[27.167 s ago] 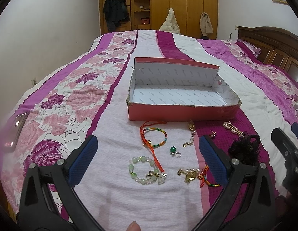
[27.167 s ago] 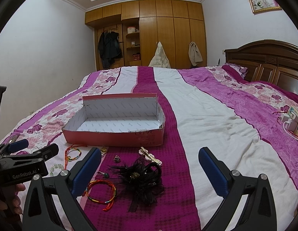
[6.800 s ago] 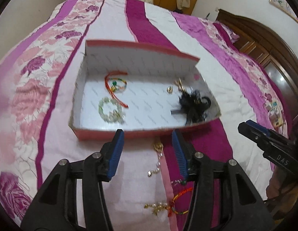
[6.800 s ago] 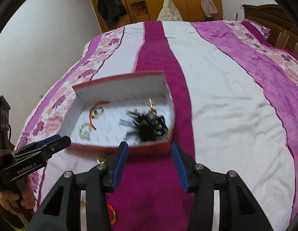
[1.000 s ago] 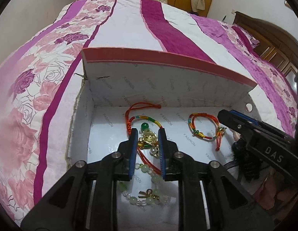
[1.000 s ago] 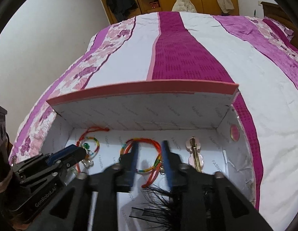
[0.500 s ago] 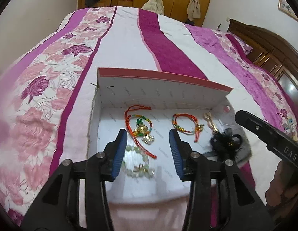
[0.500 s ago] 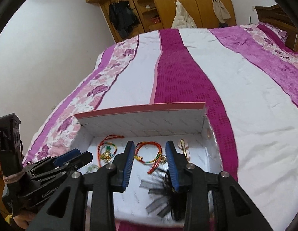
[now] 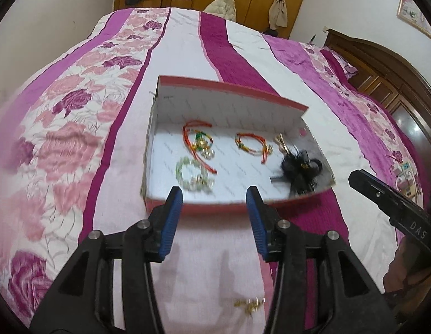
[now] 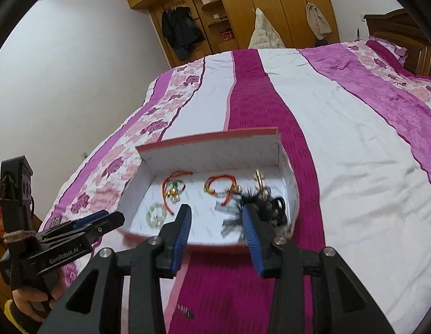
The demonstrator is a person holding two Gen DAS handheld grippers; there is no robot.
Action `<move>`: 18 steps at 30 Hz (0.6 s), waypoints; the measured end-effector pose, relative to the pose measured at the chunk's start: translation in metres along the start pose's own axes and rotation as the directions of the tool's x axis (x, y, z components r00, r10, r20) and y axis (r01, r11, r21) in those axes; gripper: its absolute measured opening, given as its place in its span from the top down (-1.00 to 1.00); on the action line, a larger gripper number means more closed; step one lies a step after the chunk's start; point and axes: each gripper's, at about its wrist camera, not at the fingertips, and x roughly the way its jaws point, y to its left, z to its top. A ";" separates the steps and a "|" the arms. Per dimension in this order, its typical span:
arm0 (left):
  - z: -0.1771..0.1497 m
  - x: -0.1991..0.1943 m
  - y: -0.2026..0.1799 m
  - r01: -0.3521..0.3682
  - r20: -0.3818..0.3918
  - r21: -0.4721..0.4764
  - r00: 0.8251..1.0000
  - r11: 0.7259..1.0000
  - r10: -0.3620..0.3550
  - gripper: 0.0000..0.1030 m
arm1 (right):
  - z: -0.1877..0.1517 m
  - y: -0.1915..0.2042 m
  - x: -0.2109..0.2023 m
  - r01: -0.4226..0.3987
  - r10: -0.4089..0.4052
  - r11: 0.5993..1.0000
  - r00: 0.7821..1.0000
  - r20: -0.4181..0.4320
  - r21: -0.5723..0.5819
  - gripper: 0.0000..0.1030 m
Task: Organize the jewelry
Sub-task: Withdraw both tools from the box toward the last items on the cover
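Currently both tongs are hovering empty over the bed (image 9: 187, 55), short of the box (image 9: 229, 94). Left tongs (image 9: 214, 222) are sitting partly open, casing reading "GenRobot.AI". Right tongs (image 10: 216, 235) are opening, nothing between them, casing reading "DAS". Bracelets (image 9: 250, 144) and black feather clip (image 9: 298, 168) are lying inside the box. Gold piece (image 9: 248, 303) is lying on the bedspread outside.
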 end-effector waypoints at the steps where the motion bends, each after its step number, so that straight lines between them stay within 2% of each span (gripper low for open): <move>1: -0.004 -0.002 0.000 0.003 -0.004 0.000 1.000 1.000 -0.003 0.23 | -0.004 0.001 -0.004 0.001 -0.001 1.000 1.000 -0.004 -0.003 0.18; 9: -0.036 -0.015 -0.008 0.025 -0.047 0.022 0.999 0.999 -0.024 0.22 | -0.038 0.002 -0.026 0.017 -0.017 1.000 0.999 -0.038 -0.012 0.18; 18: -0.064 -0.012 -0.022 0.041 -0.112 0.069 0.993 0.997 -0.033 0.22 | -0.066 -0.005 -0.040 0.029 -0.029 1.000 0.997 -0.072 0.001 0.17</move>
